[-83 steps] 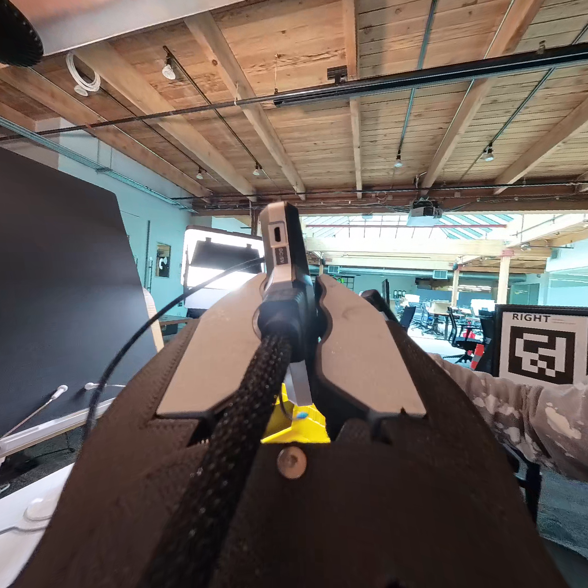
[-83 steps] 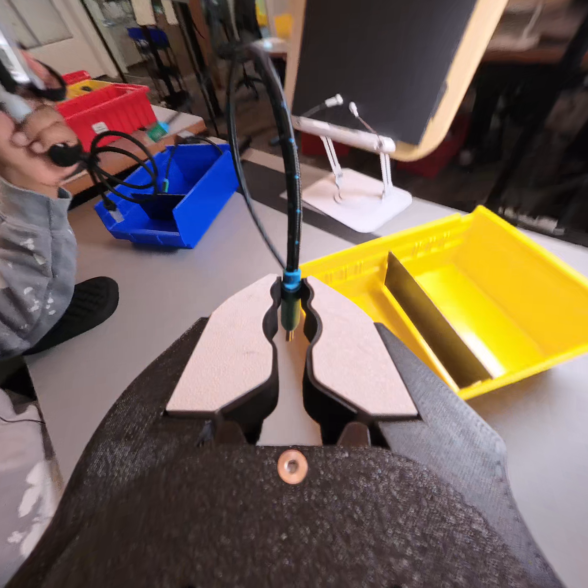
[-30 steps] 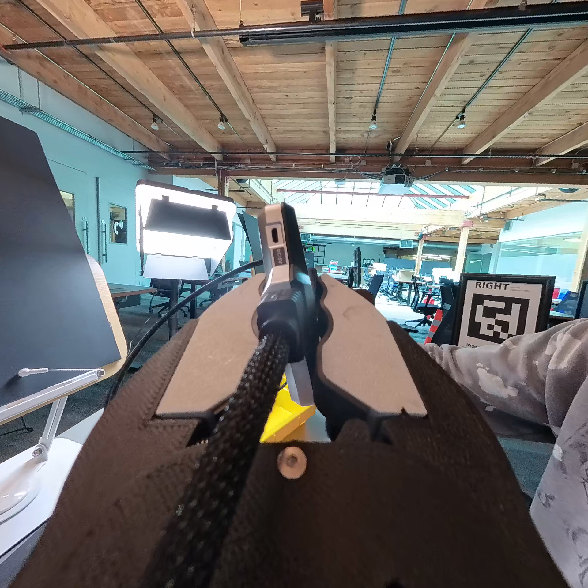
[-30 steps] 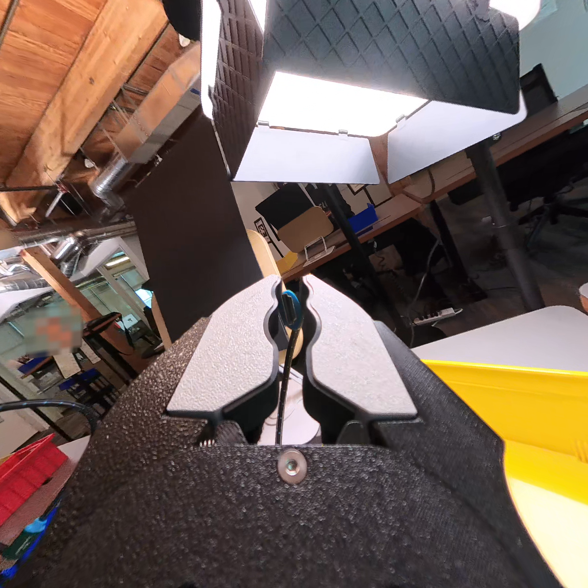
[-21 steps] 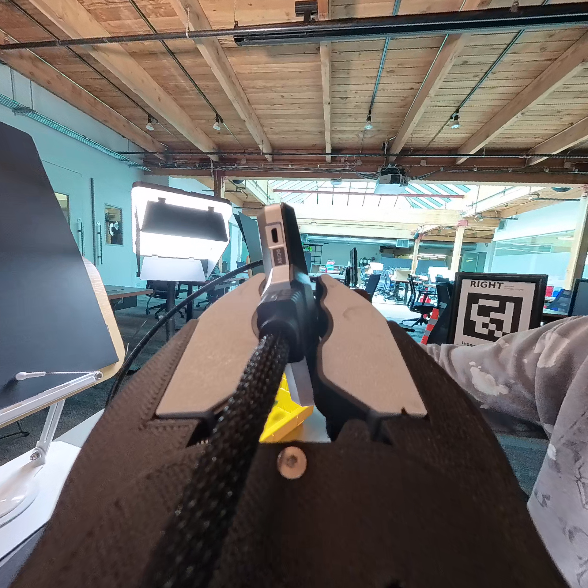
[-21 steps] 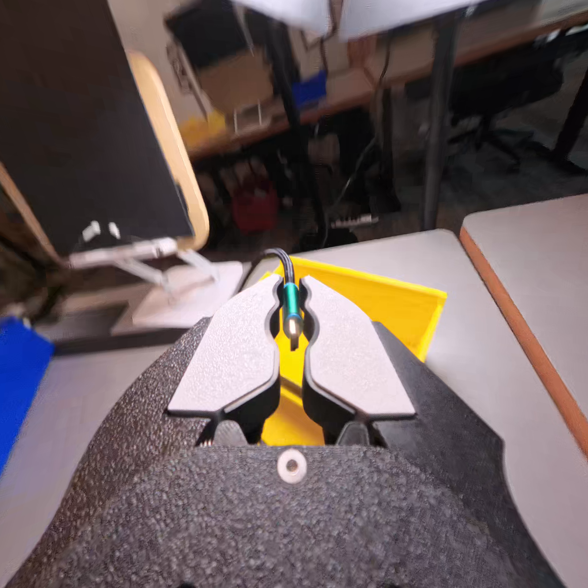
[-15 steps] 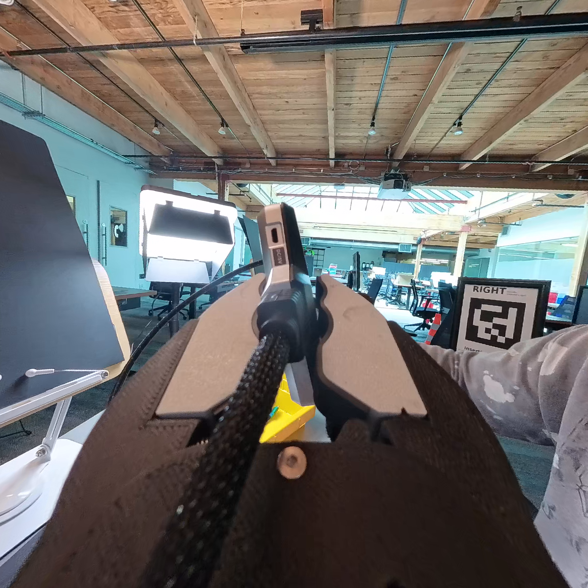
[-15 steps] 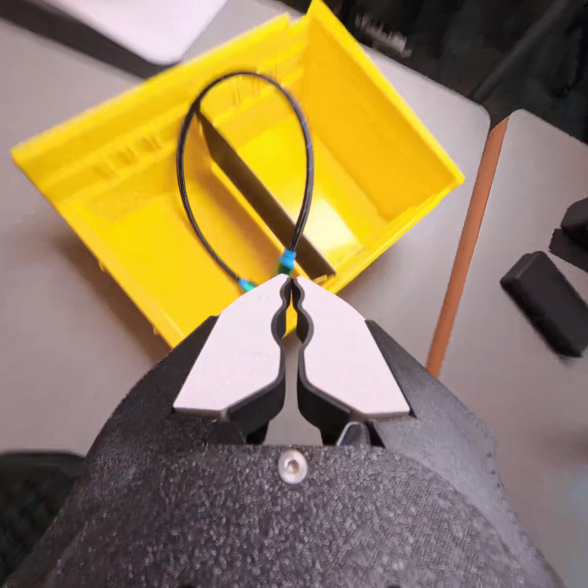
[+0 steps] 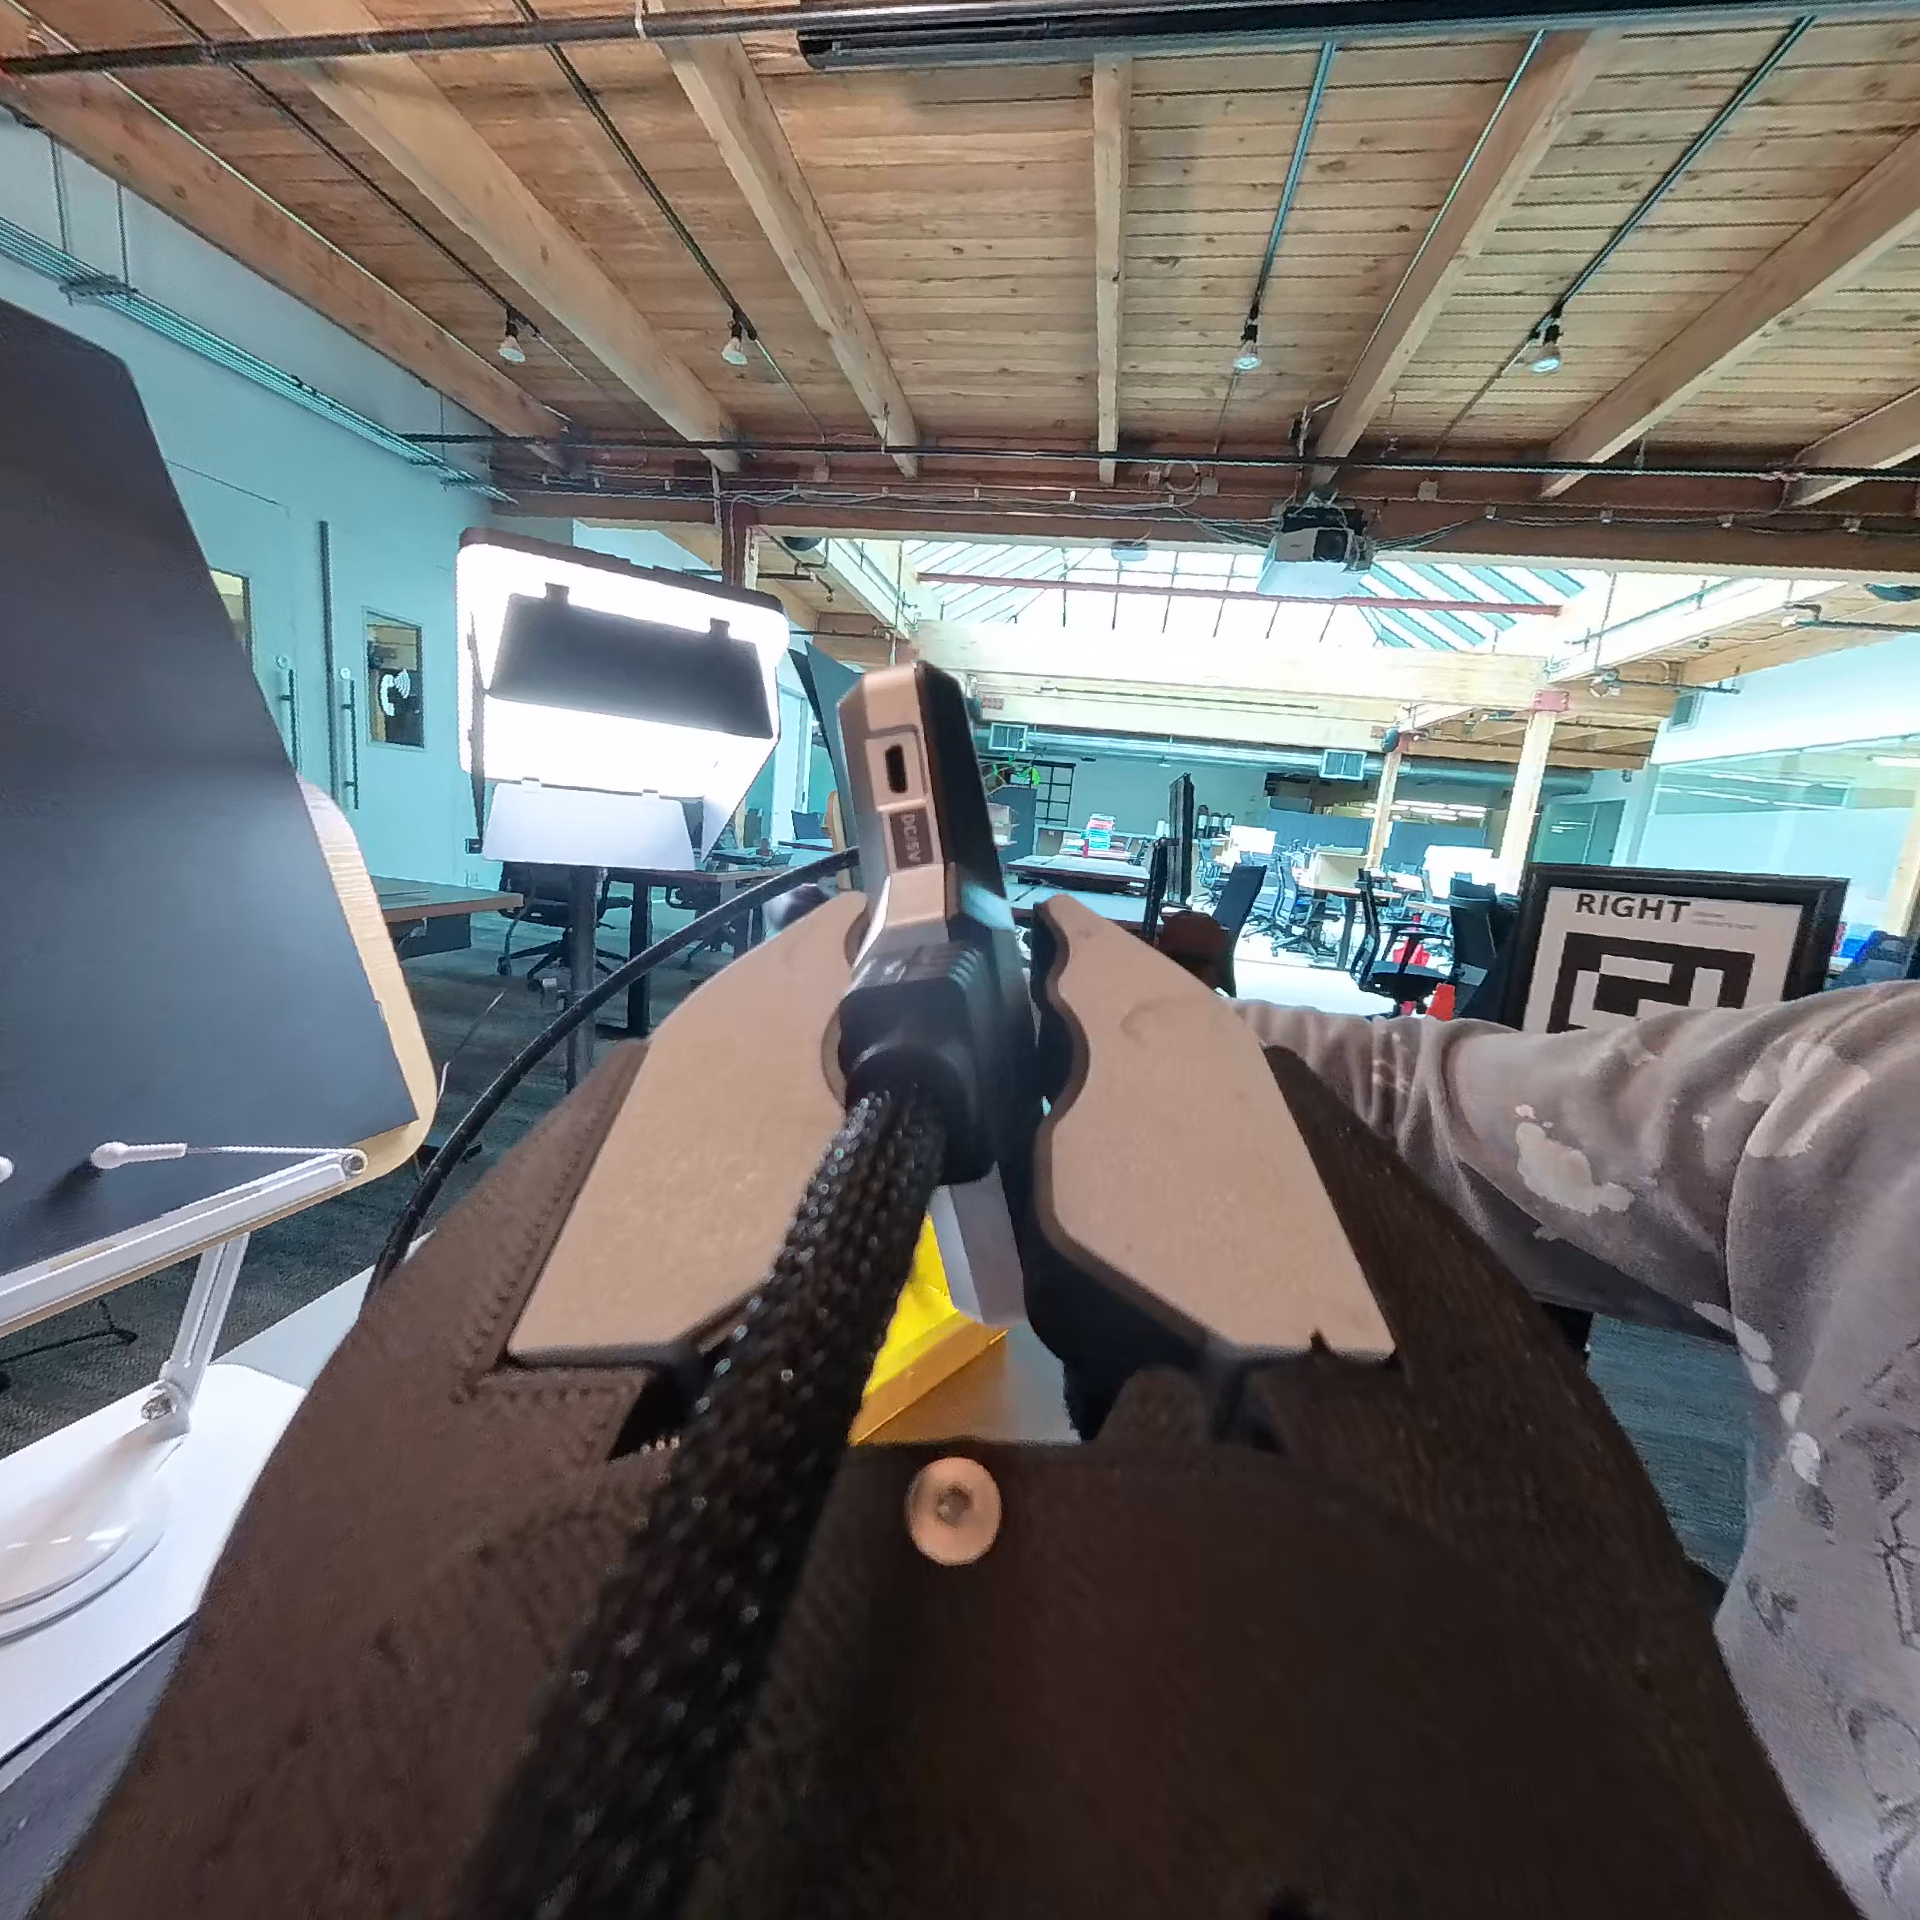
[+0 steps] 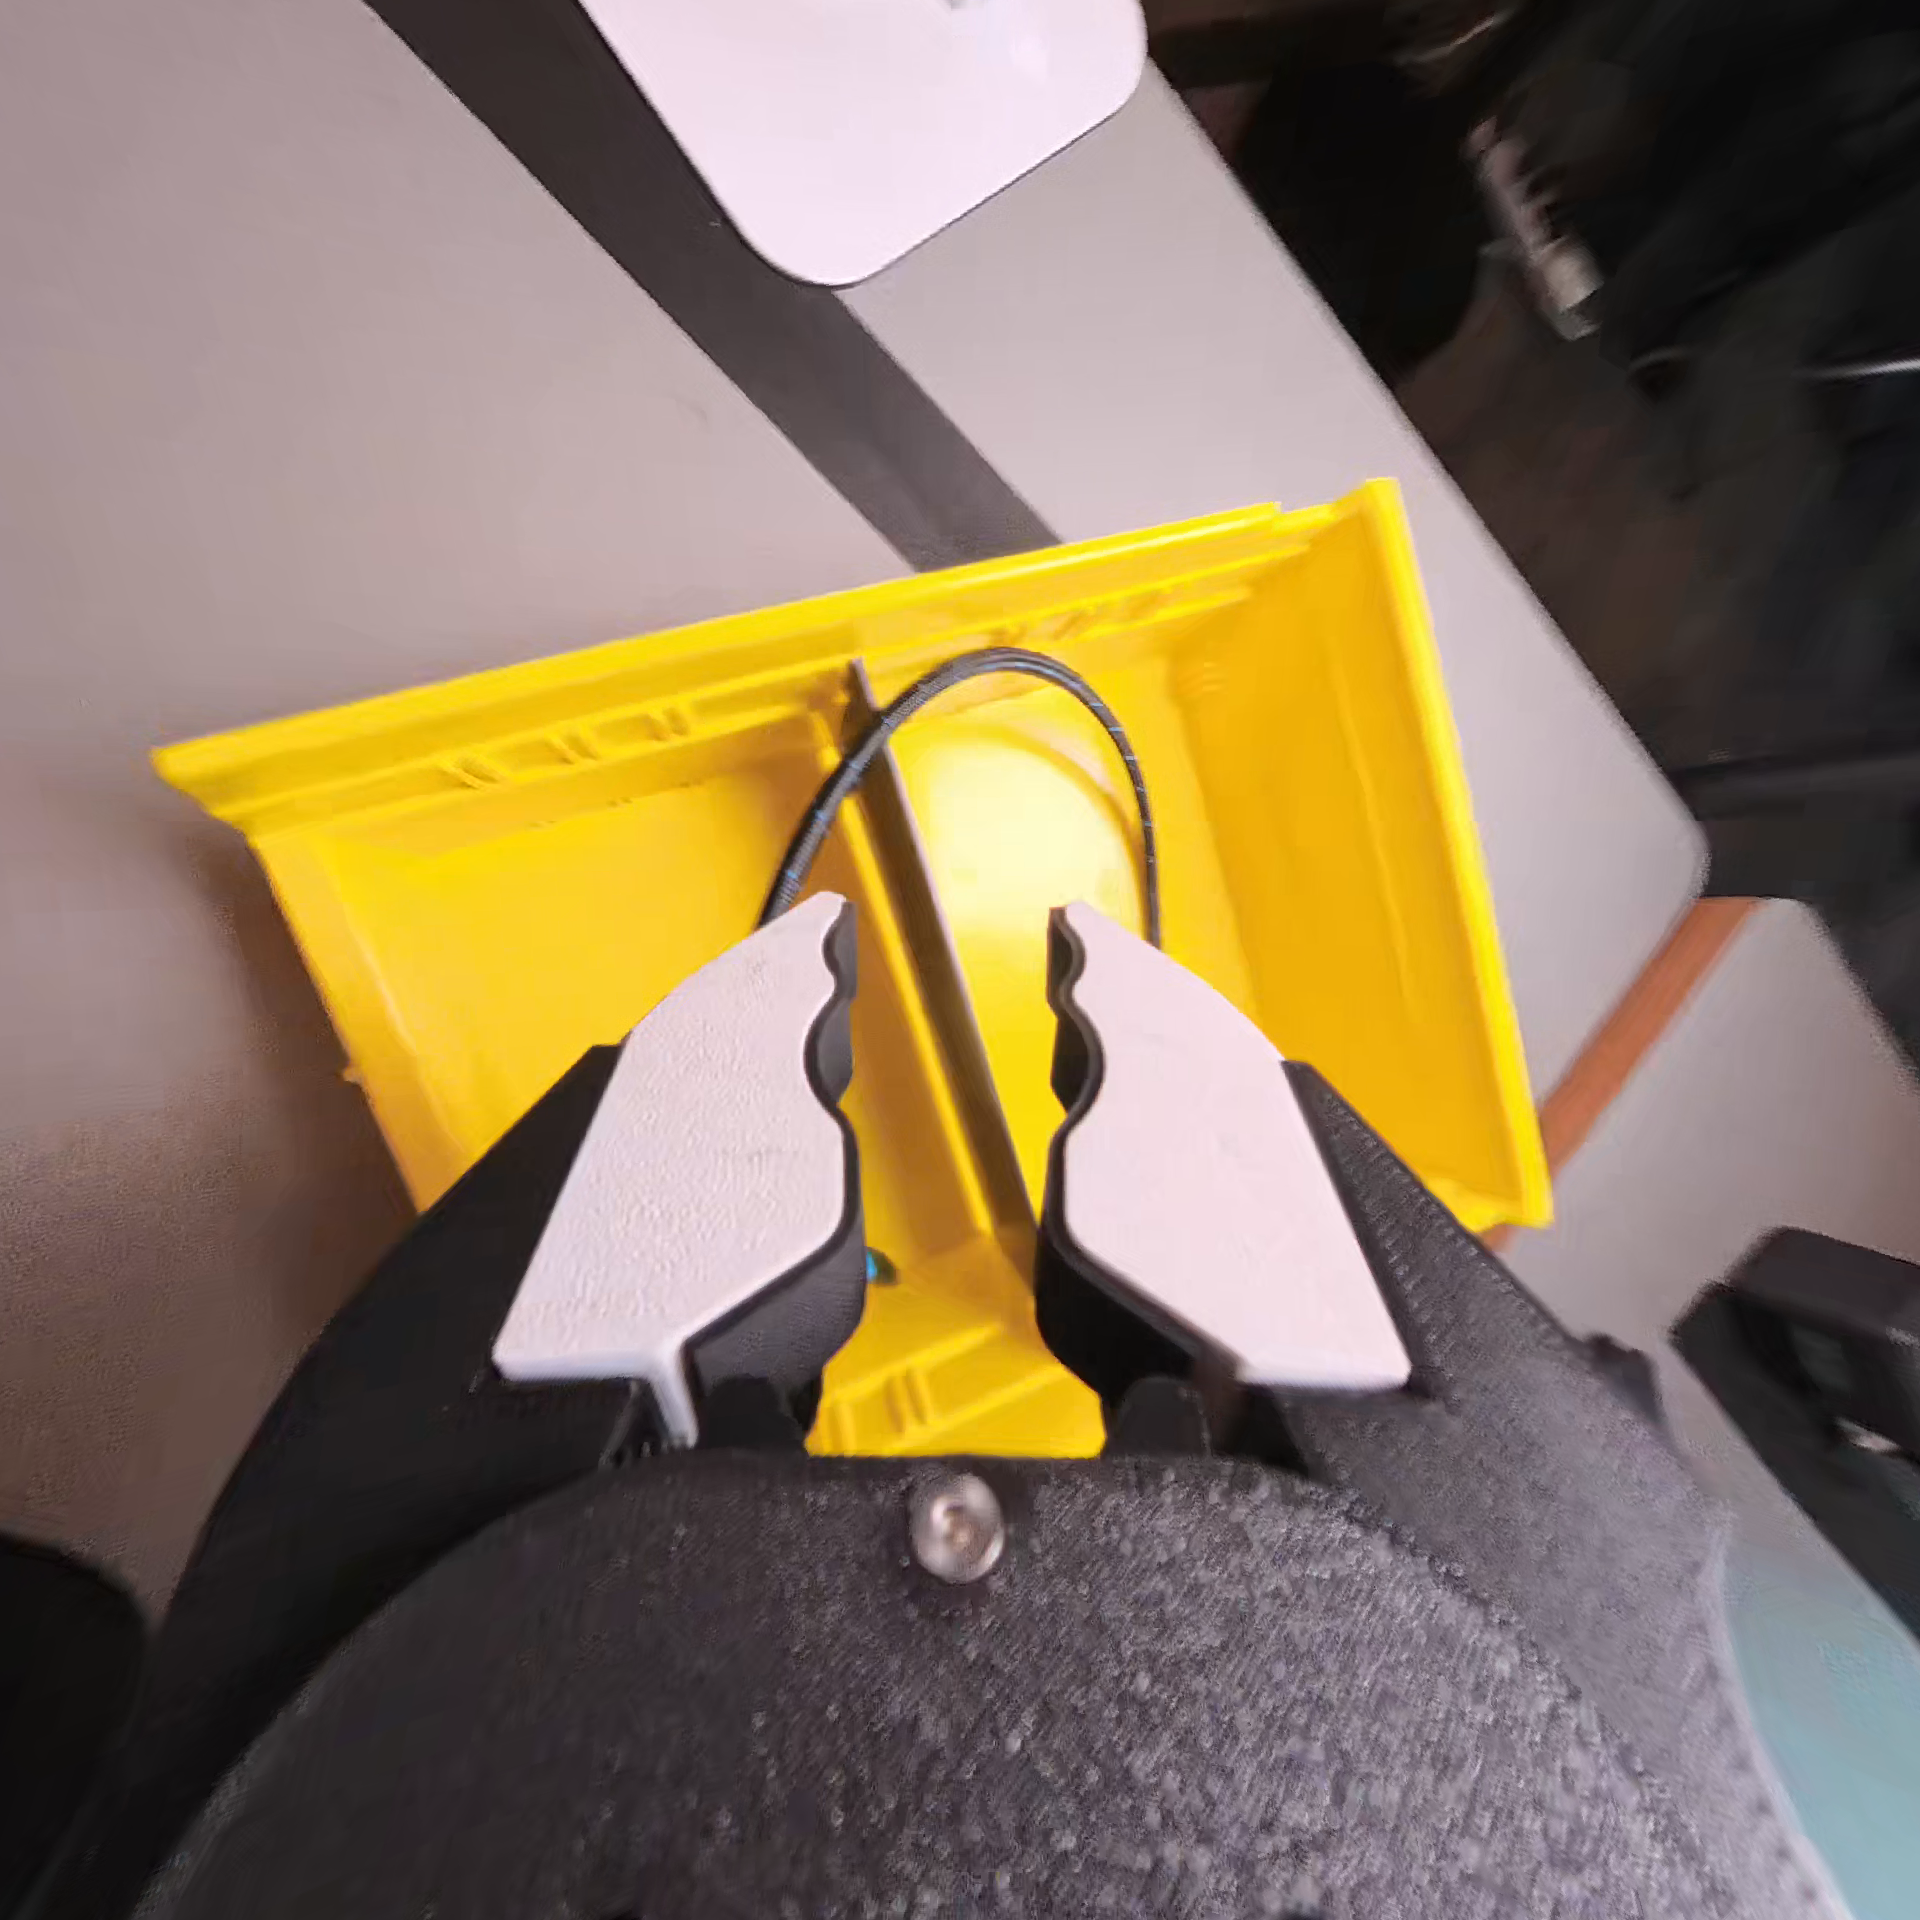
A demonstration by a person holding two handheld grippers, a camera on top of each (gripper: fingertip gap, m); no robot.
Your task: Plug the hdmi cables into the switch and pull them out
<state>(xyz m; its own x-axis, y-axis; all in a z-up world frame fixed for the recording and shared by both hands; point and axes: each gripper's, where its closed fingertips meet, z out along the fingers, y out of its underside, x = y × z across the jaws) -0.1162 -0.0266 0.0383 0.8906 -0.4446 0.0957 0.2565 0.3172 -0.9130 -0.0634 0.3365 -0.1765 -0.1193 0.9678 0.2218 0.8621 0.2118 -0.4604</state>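
Your left gripper (image 9: 945,935) is pointing up toward the ceiling beams, its jaws clenching the silver switch (image 9: 914,800), which is standing upright between them. A thick braided HDMI cable (image 9: 790,1330) is sitting plugged into the switch's near edge and trailing back over the gripper body. Your sleeve (image 9: 1621,1164) is reaching across on the right. Your right gripper (image 10: 951,925) is hovering over the yellow bin (image 10: 1382,862) on the grey bench (image 10: 343,416), jaws released and holding nothing. A thin black cable (image 10: 1039,665) is arching over the bin's divider (image 10: 935,935).
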